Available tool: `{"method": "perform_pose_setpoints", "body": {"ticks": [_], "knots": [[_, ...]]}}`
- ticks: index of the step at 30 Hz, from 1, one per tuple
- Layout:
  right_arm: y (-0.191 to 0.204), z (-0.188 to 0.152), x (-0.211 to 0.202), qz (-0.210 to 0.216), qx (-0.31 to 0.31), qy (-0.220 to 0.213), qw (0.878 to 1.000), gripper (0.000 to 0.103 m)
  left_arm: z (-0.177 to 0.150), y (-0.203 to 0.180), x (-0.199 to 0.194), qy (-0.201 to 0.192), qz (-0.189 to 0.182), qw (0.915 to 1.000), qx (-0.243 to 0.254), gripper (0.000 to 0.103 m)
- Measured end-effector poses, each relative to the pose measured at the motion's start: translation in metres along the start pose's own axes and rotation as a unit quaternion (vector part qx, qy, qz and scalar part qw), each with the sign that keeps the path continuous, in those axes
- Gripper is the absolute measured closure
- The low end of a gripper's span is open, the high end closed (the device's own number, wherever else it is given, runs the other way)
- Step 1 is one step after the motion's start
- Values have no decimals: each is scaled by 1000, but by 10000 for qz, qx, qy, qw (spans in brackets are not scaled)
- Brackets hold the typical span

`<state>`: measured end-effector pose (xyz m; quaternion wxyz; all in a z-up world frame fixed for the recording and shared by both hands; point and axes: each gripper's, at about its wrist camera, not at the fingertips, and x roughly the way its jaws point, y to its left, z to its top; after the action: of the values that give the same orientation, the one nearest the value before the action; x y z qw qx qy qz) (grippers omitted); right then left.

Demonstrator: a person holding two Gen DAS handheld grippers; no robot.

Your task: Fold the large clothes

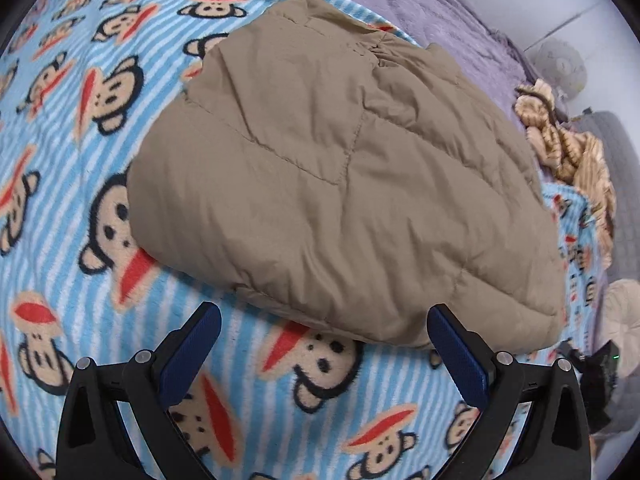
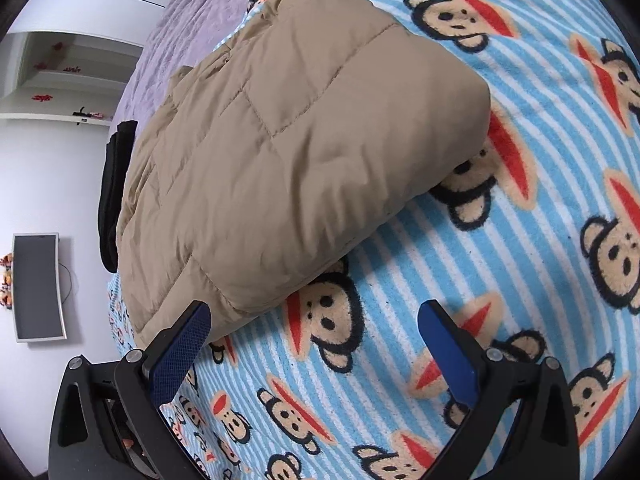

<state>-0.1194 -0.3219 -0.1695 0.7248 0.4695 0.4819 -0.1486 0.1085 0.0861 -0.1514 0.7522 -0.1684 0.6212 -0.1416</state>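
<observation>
One folded tan padded jacket [image 1: 340, 184] is laid on a monkey-print striped blanket [image 1: 80, 80]; purple bedding [image 1: 440, 12] is seen behind. Left gripper [image 1: 324, 344] and right gripper [image 2: 314, 336] are spread wide, empty.

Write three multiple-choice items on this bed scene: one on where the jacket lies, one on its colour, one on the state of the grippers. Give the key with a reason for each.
1. Where does the padded jacket lie?
A. On the monkey-print blanket
B. On a wooden floor
C. On a chair

2. What colour is the jacket?
A. Red
B. Khaki tan
C. Black

3. How do the left gripper and right gripper stand?
A. Both shut on the jacket
B. One open, one shut on the blanket
C. Both open, holding nothing

Key: 1 A, striped monkey fabric shows all round it; 2 B, its quilted shell is tan in both views; 3 C, each pair of blue pads stands wide apart with only blanket and the jacket's hem between.
</observation>
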Motion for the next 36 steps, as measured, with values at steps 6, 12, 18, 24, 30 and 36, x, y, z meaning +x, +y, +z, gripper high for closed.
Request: {"method": "perform_pose_setpoints", "body": {"ticks": [6,12,18,24,30,36], "knots": [[-9,6,7,556,402,-34,9976,0,-3,26,13,23,-333,9974,-638,0],[-9,17,32,913,695,123,9933,0,20,31,25,-288,-664,9928,-952,0],[2,40,51,1579,966,4,9827,0,48,24,36,-671,-837,9859,-1282,0],[6,57,84,1688,1022,201,9801,0,57,31,59,-713,-863,9806,-1607,13],[7,61,88,1698,1111,288,9788,0,62,33,32,-1194,-735,9797,-1433,79],[18,59,78,1574,1035,99,9820,65,54,-5,0,-1664,40,9858,-215,86]]}}
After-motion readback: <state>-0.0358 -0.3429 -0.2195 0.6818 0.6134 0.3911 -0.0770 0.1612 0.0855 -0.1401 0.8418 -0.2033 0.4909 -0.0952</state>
